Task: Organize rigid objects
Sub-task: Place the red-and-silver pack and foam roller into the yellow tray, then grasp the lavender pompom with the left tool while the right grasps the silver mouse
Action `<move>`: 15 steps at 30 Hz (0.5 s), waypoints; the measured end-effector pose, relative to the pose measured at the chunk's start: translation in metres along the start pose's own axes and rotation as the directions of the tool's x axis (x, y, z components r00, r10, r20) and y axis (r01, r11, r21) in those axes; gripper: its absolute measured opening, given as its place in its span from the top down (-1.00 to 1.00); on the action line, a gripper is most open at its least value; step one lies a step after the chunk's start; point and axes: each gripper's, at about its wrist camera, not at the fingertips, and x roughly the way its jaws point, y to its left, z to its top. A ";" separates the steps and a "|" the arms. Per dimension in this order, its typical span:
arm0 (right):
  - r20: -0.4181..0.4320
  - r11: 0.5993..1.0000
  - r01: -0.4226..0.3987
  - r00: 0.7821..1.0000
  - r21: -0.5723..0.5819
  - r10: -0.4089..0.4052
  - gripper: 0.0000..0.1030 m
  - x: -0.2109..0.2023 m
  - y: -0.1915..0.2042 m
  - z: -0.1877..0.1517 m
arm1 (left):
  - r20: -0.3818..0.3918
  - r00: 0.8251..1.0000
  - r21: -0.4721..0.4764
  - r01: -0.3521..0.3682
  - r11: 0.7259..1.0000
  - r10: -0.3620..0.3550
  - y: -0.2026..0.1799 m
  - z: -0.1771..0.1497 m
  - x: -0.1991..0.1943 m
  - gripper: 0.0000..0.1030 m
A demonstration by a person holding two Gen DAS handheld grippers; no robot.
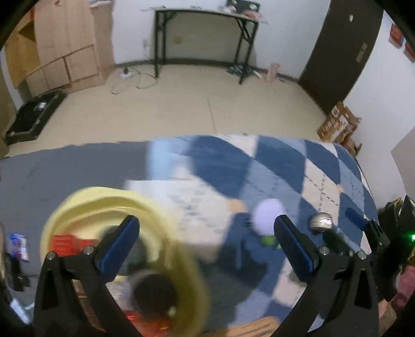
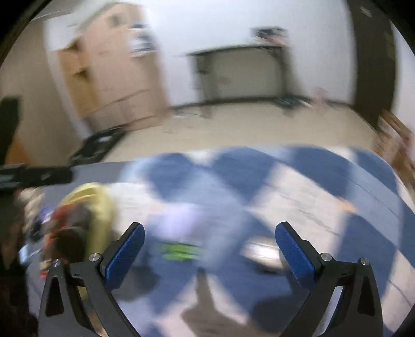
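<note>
Surface: a blue, pale-blue and white diamond-patterned blanket beside a plain grey cover, filling the lower half of both views; whether a bed or a desk lies beneath cannot be told. Task items: a yellow round basket at 8 o'clock in the left wrist view, holding a red box and a dark round object, all blurred; a pale lilac ball-like object and a silver ball-shaped object at 4 o'clock on the blanket. Left tongs: spread wide, nothing between the blue pads. Right tongs: likewise wide apart and empty, over the blanket, heavily blurred. Room: beige floor, white walls, a black-legged table at 12 o'clock, a wooden cabinet at 10 o'clock, a dark door at 2 o'clock, a black case on the floor.
</note>
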 end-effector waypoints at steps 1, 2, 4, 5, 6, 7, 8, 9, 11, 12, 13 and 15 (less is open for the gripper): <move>-0.015 1.000 0.008 1.000 0.026 -0.008 -0.99 0.002 -0.016 -0.002 | -0.020 1.000 0.019 0.010 1.000 -0.010 -0.014 0.000 0.013 -1.00; -0.031 0.999 -0.005 0.999 0.034 0.006 -0.99 0.007 -0.035 -0.007 | -0.051 0.999 0.051 0.012 0.999 -0.009 -0.032 -0.001 0.031 -1.00; -0.014 0.997 -0.069 0.998 -0.020 0.069 -0.99 0.009 -0.052 -0.010 | -0.117 0.993 0.092 -0.009 0.996 0.020 -0.051 -0.007 0.057 -1.00; -0.019 0.995 -0.079 0.997 -0.056 0.079 -0.99 0.012 -0.060 -0.012 | -0.142 0.989 0.108 -0.016 0.994 0.031 -0.060 -0.012 0.068 -1.00; -0.036 0.989 -0.114 0.993 -0.099 0.111 -0.99 0.014 -0.069 -0.015 | -0.149 0.988 0.116 -0.017 0.993 0.034 -0.064 -0.015 0.075 -1.00; -0.042 0.981 -0.145 0.989 -0.127 0.140 -0.99 0.017 -0.074 -0.016 | -0.150 0.988 0.117 -0.015 0.993 0.033 -0.069 -0.018 0.081 -1.00; -0.049 0.975 -0.162 0.986 -0.153 0.156 -0.99 0.020 -0.077 -0.017 | -0.152 0.988 0.108 -0.011 0.994 0.027 -0.072 -0.020 0.086 -1.00; -0.061 0.968 -0.179 0.983 -0.175 0.170 -0.99 0.024 -0.078 -0.017 | -0.154 0.988 0.093 -0.009 0.996 0.023 -0.073 -0.021 0.092 -1.00; -0.066 0.960 -0.210 0.977 -0.186 0.201 -0.99 0.029 -0.080 -0.019 | -0.173 0.985 0.051 -0.008 0.999 0.017 -0.072 -0.020 0.106 -1.00; -0.068 0.957 -0.212 0.977 -0.201 0.202 -0.99 0.033 -0.079 -0.018 | -0.179 0.984 0.036 -0.005 0.999 0.012 -0.071 -0.020 0.111 -1.00; -0.077 0.954 -0.207 0.978 -0.218 0.194 -0.99 0.035 -0.077 -0.017 | -0.184 0.983 0.020 -0.002 1.000 0.006 -0.069 -0.019 0.117 -1.00; -0.103 0.938 -0.213 0.976 -0.274 0.192 -0.94 0.043 -0.072 -0.018 | -0.186 0.982 -0.012 0.006 1.000 -0.008 -0.066 -0.019 0.126 -1.00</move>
